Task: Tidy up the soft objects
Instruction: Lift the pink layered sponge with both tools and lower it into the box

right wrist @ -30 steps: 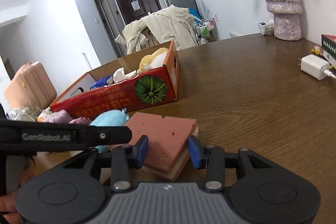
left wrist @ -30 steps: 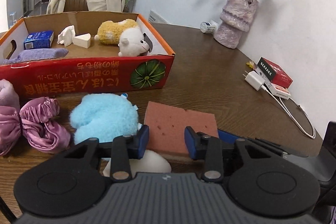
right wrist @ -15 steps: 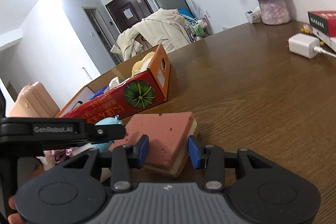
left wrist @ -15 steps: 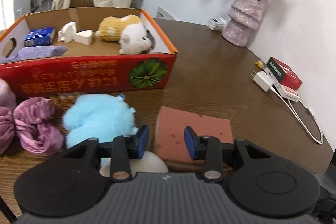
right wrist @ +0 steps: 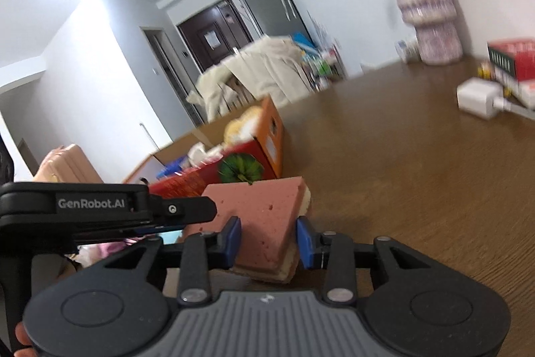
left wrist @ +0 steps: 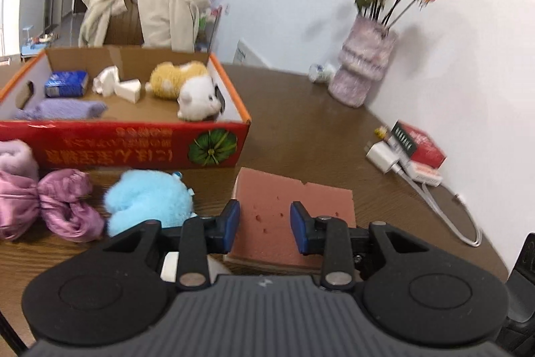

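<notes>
Nearest, right gripper (right wrist: pixel 268 240): jaws have just been closing, blue pads pinching the pink sponge (right wrist: pixel 264 216) at its near corner, its far end tipped off the table (right wrist: pixel 418 176), likely for carrying to the box; left gripper (left wrist: pixel 264 223) narrowed over the same sponge, hold unclear; blue plush (left wrist: pixel 147 203) waits left; farther, red cardboard box (left wrist: pixel 133 146) already holds a yellow-and-white plush (left wrist: pixel 187 89).

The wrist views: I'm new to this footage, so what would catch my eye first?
First, the pink sponge, squeezed between the blue pads of the right hand-held gripper and tilted up off the table; the left hand-held gripper frames the same sponge. Behind it stands the red box with plush toys inside, and a blue plush lies in front of the box.
</notes>
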